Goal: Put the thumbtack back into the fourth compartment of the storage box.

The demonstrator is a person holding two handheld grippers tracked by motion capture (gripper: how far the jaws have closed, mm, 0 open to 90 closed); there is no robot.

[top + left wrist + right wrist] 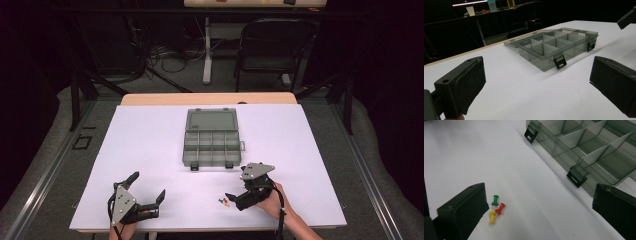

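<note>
A smoky grey compartment box (211, 145) lies open in the middle of the white table, its lid folded back and its dividers bare. Three push pins (224, 201) lie together on the table in front of it. In the right gripper view they are a green pin (495, 200), a red pin (500, 208) and a yellow pin (492, 217), just beside the left jaw. My right gripper (236, 186) hovers over them, open wide and holding nothing. My left gripper (148, 186) rests open near the front left, facing the box (554, 46).
The white sheet (150, 135) covers the table, with a wooden strip (210, 98) at the far edge. Beyond it stand a black chair (272, 47) and a table leg (207, 50). A tip of the right gripper's jaw (627, 18) shows in the left gripper view.
</note>
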